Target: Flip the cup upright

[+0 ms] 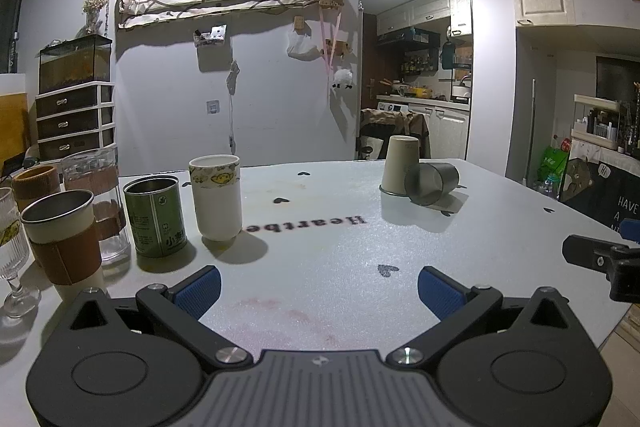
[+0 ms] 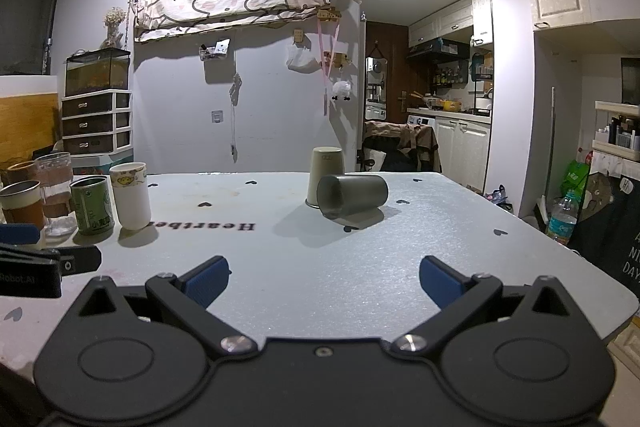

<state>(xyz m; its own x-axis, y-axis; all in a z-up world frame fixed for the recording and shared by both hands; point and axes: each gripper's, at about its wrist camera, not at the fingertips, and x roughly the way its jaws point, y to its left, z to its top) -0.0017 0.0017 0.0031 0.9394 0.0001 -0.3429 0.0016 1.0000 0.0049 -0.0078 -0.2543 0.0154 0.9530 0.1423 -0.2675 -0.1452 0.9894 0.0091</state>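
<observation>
A dark translucent cup (image 2: 353, 195) is seen lying on its side on the grey table (image 2: 460, 227), toward the far right part of the top, its open mouth turned toward the near left. Just behind it, touching or nearly touching, a beige cup (image 2: 325, 167) is stood upside down on its rim. In the left wrist view the same pair is found toward the far right edge, the dark cup (image 1: 432, 183) in front of the beige cup (image 1: 398, 163).

Along the table's left edge a row of upright vessels is set: a white cup with a patterned band (image 1: 216, 197), a green tin (image 1: 155, 215), a clear glass (image 1: 96, 203), a steel cup in a brown sleeve (image 1: 62, 235) and a ribbed stemmed glass (image 1: 12, 251).

The left gripper (image 1: 318, 287) is held over the near edge with its blue-padded fingers spread wide, nothing between them. The right gripper (image 2: 324, 279) is likewise held apart and empty, well short of the fallen cup.
</observation>
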